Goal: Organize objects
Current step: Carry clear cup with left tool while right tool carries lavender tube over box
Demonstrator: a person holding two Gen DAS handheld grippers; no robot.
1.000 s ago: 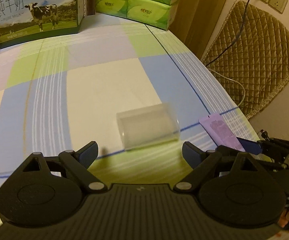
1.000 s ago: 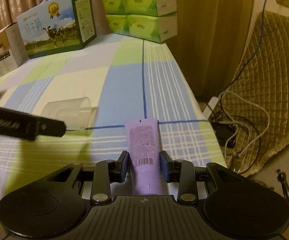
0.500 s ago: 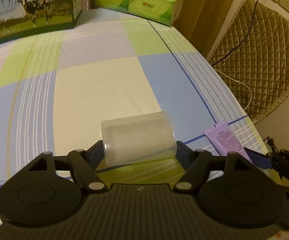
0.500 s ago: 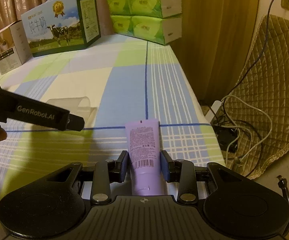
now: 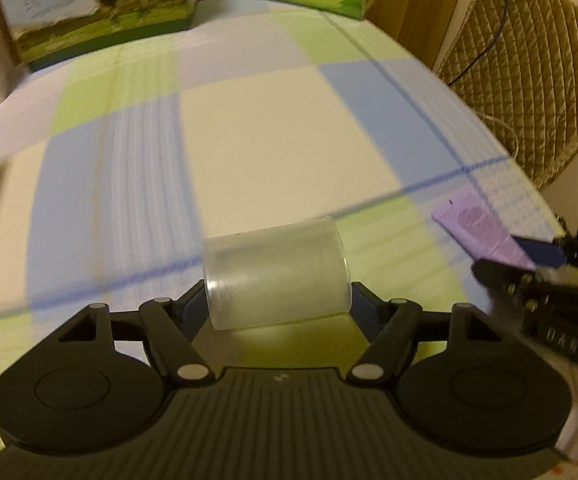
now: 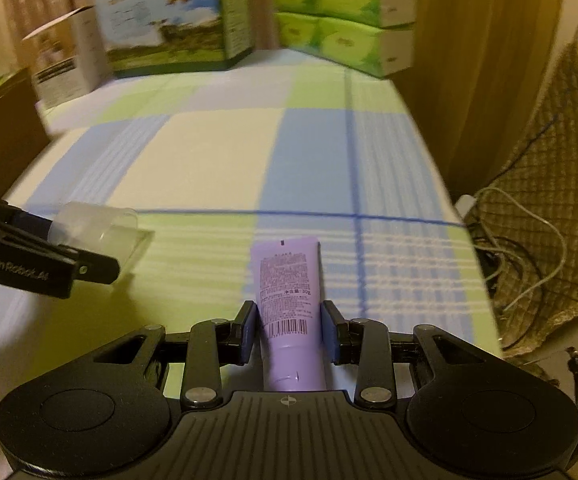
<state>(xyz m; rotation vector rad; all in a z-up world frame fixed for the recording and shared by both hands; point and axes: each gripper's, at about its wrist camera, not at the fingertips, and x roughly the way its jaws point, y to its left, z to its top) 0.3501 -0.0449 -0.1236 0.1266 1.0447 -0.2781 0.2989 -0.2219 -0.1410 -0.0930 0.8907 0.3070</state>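
A clear plastic cup (image 5: 277,276) lies on its side between the fingers of my left gripper (image 5: 277,308), whose pads press on its two ends. From the right wrist view the same cup (image 6: 97,228) shows at the left, in the left gripper (image 6: 69,256), just over the checked tablecloth (image 6: 217,152). My right gripper (image 6: 289,324) is shut on a purple tube (image 6: 289,296) that points away from me, printed label up. The left wrist view has the tube (image 5: 485,232) at its right edge, with the right gripper (image 5: 541,264) on it.
A milk carton box (image 6: 165,28), stacked green tissue packs (image 6: 341,12) and a white box (image 6: 65,64) line the table's far edge. Beyond the right edge are a quilted pad (image 6: 549,160) and loose cables (image 6: 521,248) on the floor.
My left gripper came forward around the cup and closed on its ends. The right gripper kept its hold on the tube and shifted slightly.
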